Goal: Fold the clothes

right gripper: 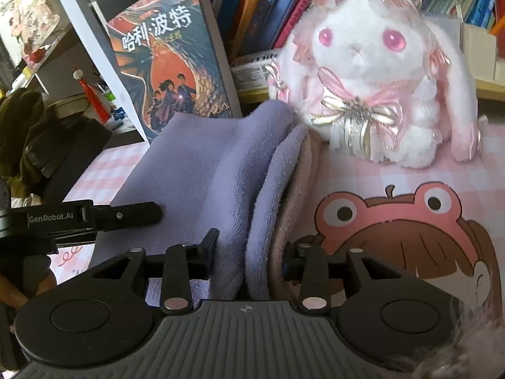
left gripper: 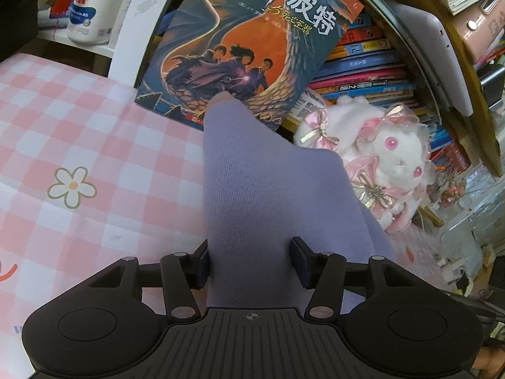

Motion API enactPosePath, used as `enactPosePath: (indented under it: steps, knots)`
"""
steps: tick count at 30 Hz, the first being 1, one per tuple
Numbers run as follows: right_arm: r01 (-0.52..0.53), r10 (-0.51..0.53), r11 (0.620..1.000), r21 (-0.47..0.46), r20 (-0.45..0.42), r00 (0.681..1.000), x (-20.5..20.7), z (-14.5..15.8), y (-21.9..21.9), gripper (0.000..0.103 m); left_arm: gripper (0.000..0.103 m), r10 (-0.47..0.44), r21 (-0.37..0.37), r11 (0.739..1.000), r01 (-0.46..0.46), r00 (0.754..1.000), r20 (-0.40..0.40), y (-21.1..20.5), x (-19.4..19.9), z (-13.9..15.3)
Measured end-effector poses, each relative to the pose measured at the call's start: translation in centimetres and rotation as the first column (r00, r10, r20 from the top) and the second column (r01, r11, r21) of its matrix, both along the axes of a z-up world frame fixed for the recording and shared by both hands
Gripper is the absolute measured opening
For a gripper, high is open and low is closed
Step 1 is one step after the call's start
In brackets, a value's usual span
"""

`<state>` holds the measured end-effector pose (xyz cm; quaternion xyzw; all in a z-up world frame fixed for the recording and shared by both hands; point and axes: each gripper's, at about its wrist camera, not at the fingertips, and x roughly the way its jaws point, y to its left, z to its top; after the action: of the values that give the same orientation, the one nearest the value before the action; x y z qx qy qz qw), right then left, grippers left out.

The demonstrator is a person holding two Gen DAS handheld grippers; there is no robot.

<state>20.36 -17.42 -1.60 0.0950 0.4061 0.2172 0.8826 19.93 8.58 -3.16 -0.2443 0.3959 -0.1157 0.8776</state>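
A soft purple garment lies on the pink checked tablecloth and runs forward to a narrow tip in front of a book. It passes between the fingers of my left gripper, filling the gap and touching both pads. In the right wrist view the purple garment is folded over, with a pinkish-beige lining along its right edge. My right gripper has that thick folded edge bunched between its pads. One left gripper finger reaches in from the left, with its tip over the cloth.
A white and pink plush rabbit sits just right of the garment. A picture-cover book leans upright behind it, beside stacked books. A frog cartoon mat lies front right. A white jar stands far left.
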Motion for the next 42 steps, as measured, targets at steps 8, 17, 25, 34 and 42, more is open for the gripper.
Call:
enactPosePath:
  steps: [8, 17, 25, 34, 42]
  knots:
    - [0.057, -0.057, 0.998, -0.016, 0.019, 0.998, -0.6, 0.9, -0.3, 0.063, 0.061, 0.045, 0.115, 0.992, -0.050, 0.998, 0.046, -0.8, -1.3, 1.6]
    - [0.129, -0.112, 0.988, -0.090, 0.173, 0.979, -4.3, 3.7, -0.5, 0.079, 0.083, 0.099, 0.228, 0.964, -0.136, 0.981, 0.166, -2.5, -5.5, 4.4]
    - [0.187, -0.134, 0.967, -0.175, 0.279, 0.951, -9.4, 4.0, -0.5, 0.089, 0.102, 0.091, 0.360, 0.913, -0.192, 0.956, 0.278, -4.8, -10.4, 5.3]
    - [0.205, -0.139, 0.955, -0.216, 0.286, 0.948, -14.9, 3.2, -1.4, 0.099, 0.103, 0.071, 0.431, 0.882, -0.189, 0.959, 0.275, -6.4, -15.0, 4.9]
    - [0.221, -0.156, 0.949, -0.225, 0.273, 0.949, -17.9, 2.6, -1.6, 0.103, 0.103, 0.061, 0.496, 0.847, -0.192, 0.961, 0.268, -8.0, -17.8, 4.4]
